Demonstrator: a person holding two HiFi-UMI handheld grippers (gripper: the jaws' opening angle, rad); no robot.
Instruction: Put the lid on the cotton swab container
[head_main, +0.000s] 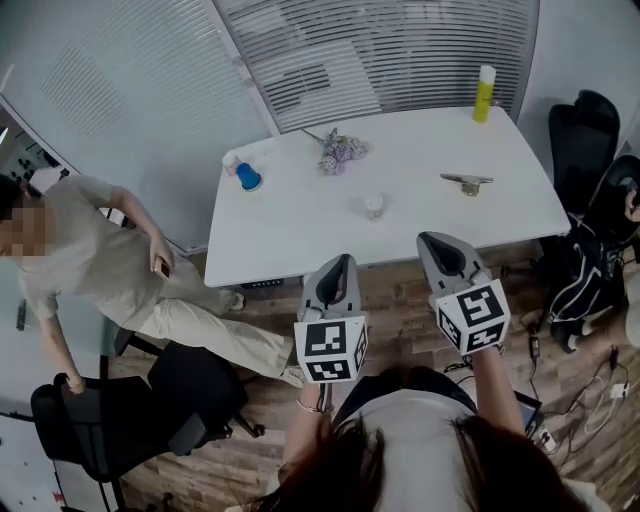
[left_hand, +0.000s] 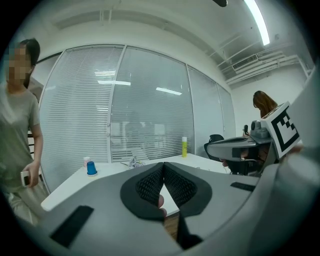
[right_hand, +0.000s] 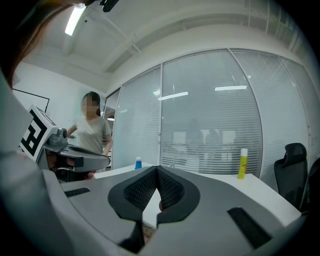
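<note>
A small round whitish container (head_main: 373, 205) stands near the middle of the white table (head_main: 300, 230). A blue cap-like piece (head_main: 248, 178) sits at the table's left end beside a small pink-white item; it shows too in the left gripper view (left_hand: 91, 168) and the right gripper view (right_hand: 138, 163). Both grippers hover in front of the table's near edge, short of everything on it. My left gripper (head_main: 343, 260) is shut and holds nothing, its pads (left_hand: 150, 182) meeting at the tips. My right gripper (head_main: 432, 240) is also shut and holds nothing, with its pads (right_hand: 169, 190) together.
On the table there are also a yellow bottle (head_main: 485, 93) at the far right corner, a bunch of purple flowers (head_main: 340, 150), and a metal clip-like item (head_main: 467, 182). A person (head_main: 90, 260) stands left of the table by a black chair (head_main: 130, 410). Black chairs and bags (head_main: 590, 240) crowd the right side.
</note>
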